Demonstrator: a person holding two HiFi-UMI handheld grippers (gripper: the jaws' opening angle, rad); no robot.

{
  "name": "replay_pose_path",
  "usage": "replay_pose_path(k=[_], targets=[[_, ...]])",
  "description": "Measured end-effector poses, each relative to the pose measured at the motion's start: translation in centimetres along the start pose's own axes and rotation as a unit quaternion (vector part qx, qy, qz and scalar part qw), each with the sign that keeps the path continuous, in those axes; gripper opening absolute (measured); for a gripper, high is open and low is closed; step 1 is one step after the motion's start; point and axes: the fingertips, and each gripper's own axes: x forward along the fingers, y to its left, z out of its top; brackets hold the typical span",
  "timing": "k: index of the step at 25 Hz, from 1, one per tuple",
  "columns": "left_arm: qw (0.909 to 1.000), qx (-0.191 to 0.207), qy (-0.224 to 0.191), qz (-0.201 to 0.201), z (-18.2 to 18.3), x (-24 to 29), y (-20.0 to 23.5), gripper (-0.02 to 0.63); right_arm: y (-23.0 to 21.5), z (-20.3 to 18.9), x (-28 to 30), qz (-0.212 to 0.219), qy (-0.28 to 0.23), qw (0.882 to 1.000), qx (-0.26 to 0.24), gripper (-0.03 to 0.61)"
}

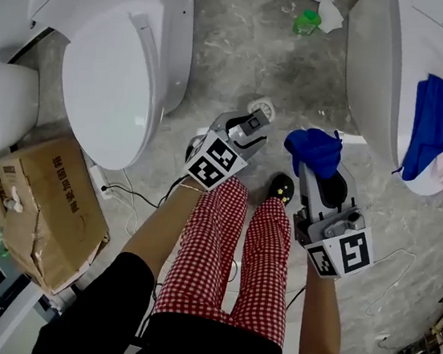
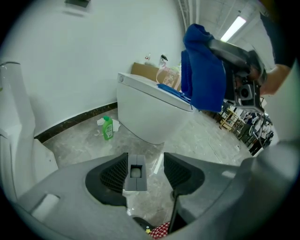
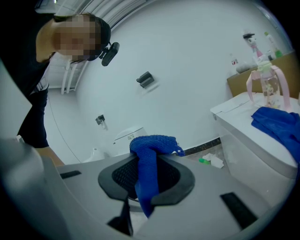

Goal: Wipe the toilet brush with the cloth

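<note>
While the right gripper (image 3: 146, 161) hangs over the floor (image 1: 247, 46), let's run through the containers. A small round white holder (image 1: 261, 107) stands between the two toilets, and the toilet brush (image 2: 136, 172) stands in it. Only its grey handle end shows from above; the brush head is out of sight. A green bottle (image 2: 108, 128) stands near the wall beside some crumpled white tissue (image 1: 325, 8), and how full it is can't be told. On top of the right-hand toilet (image 1: 382, 64) sits a clear jug (image 3: 267, 84) with pink handle loops, and a second blue cloth (image 1: 428, 126) lies draped there beside it. Down at the left, a battered cardboard box (image 1: 40, 205) lies with its flaps folded over, beside the left-hand toilet (image 1: 113, 77), so its contents are hidden.

Now the jaws. The left gripper (image 2: 145, 161) points steeply down at the holder with its jaws wide apart. The brush's handle end sits between them, right up beside one pad with a clear gap to the other, and nothing is pinched. Over on the right, the jaws are clamped together on the blue cloth (image 3: 152, 143). It is bunched over the tips with a tail hanging down between the pads. It is held in the air just beside the left gripper, above the person's red checked trousers (image 1: 222, 237).
</note>
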Motion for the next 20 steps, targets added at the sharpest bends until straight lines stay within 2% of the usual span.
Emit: replay_pose_path(k=[12,20], targets=[[0.9975,-0.015,0.069,0.007,-2.1,2.5,1.2,0.224,-0.3,-0.5,-0.3,-0.004,0.008,1.0,0.003,0.074],[0.994,-0.012,0.109,0.006,-2.9,3.7,1.4,0.224,-1.6,-0.3,-1.0,-0.018,0.004,1.0,0.008,0.074]])
